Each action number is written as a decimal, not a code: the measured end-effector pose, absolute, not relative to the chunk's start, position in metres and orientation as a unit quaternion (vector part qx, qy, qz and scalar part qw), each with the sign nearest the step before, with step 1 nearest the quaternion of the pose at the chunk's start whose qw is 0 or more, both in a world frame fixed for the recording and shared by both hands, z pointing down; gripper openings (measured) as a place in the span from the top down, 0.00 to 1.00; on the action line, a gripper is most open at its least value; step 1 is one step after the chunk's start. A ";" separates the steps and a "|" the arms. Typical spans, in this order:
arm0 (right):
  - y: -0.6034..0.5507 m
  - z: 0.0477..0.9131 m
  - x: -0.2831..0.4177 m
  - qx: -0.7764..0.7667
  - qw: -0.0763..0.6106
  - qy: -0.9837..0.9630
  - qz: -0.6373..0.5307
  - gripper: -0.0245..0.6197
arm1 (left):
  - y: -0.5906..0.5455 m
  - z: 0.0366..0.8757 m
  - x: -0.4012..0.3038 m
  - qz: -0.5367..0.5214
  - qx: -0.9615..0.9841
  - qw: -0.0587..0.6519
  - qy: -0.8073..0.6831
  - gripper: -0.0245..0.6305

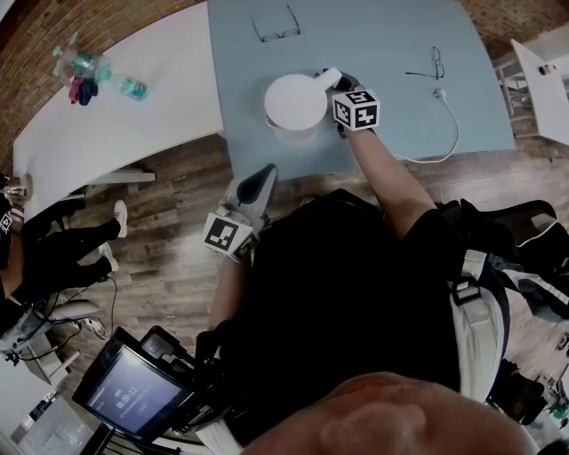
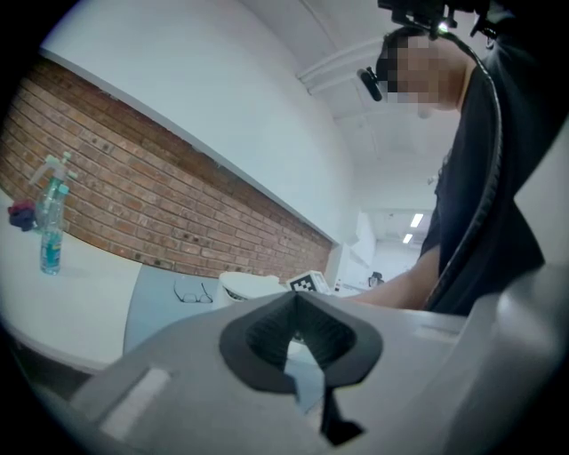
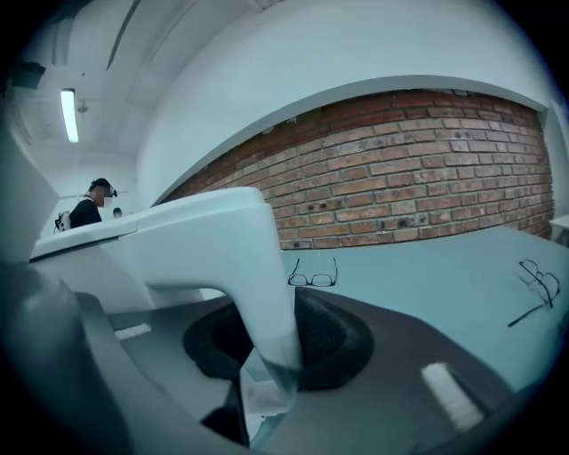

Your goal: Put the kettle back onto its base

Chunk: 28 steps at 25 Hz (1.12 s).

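A white kettle (image 1: 293,102) stands on the blue-grey table (image 1: 373,35), seen from above by its round lid. My right gripper (image 1: 338,83) is at the kettle's right side, shut on the handle (image 3: 244,258), which runs down between the dark pads (image 3: 333,342). I cannot make out the base apart from the kettle. My left gripper (image 1: 265,171) hovers at the table's front edge, short of the kettle (image 2: 249,284), shut with nothing between its pads (image 2: 267,333).
One pair of glasses (image 1: 276,27) lies at the table's far side, another (image 1: 436,62) to the right. A white cord (image 1: 453,124) with a plug curves along the right. A spray bottle (image 1: 89,67) stands on the white table at left.
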State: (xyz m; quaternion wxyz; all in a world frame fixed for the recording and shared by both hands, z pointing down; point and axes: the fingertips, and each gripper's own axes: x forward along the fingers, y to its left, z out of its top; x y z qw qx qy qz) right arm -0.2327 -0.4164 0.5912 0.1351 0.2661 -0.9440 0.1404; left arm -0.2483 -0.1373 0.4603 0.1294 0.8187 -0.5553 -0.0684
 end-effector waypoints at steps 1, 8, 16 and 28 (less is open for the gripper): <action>-0.417 0.592 -0.231 0.270 0.132 -0.943 0.147 0.80 | -0.137 0.462 -0.248 -0.069 0.819 0.131 -0.554 0.96; -0.423 0.575 -0.223 0.284 0.111 -0.941 0.149 0.78 | -0.142 0.463 -0.234 -0.065 0.830 0.136 -0.537 0.96; -0.433 0.565 -0.217 0.303 0.104 -0.934 0.159 0.76 | -0.148 0.453 -0.230 -0.064 0.837 0.125 -0.529 0.96; -0.451 0.533 -0.195 0.335 0.063 -0.921 0.191 0.76 | -0.151 0.444 -0.223 -0.077 0.839 0.113 -0.527 0.96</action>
